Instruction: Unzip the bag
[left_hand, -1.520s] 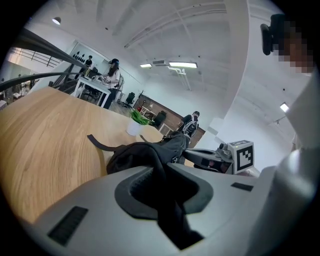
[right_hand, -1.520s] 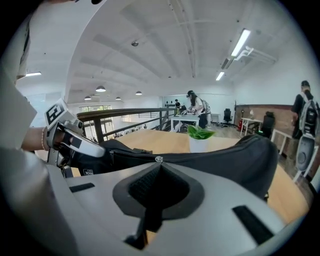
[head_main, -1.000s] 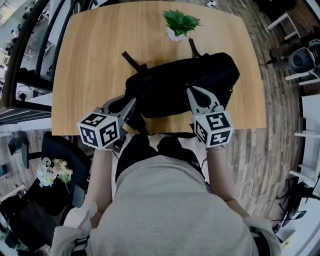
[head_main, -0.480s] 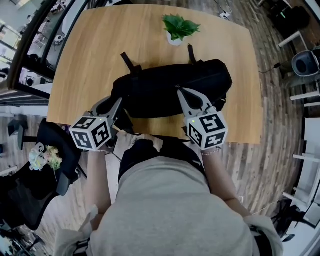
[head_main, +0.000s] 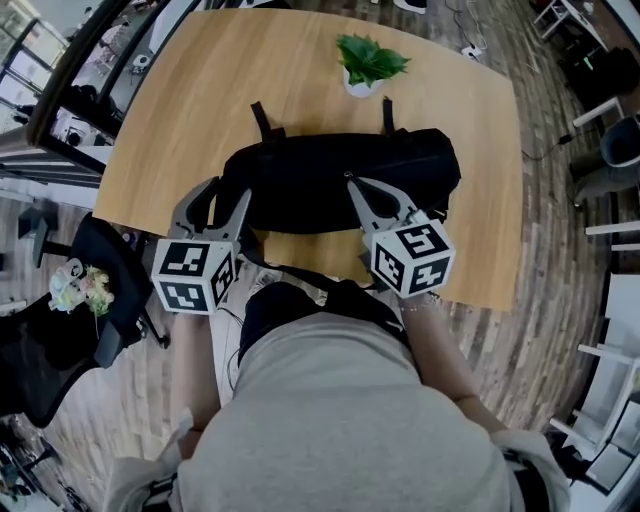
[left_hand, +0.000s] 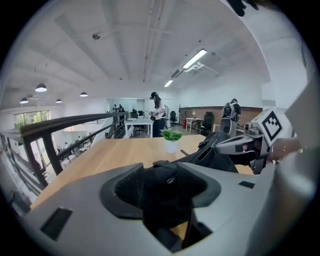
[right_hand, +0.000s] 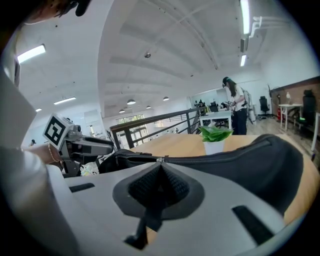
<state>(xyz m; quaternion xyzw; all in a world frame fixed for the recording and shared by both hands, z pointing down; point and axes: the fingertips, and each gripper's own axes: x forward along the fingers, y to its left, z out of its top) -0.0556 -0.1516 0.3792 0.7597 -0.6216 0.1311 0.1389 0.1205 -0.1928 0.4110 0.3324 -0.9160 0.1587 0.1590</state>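
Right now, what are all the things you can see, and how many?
table: one, light wood, under the bag.
bag: one, black, across the table's near half.
zip pull: one, silvery, on the bag's top.
potted plant: one, green in a white pot, on the table beyond the bag.
office chair: one, black, on the floor left of the table.
flowers: one bunch, pale, by the office chair.
standing people: at least two, dark clothes, far across the room.
left gripper: one, grey, jaws have just been opening, open around the bag's left end.
right gripper: one, grey, shut on the zip pull.
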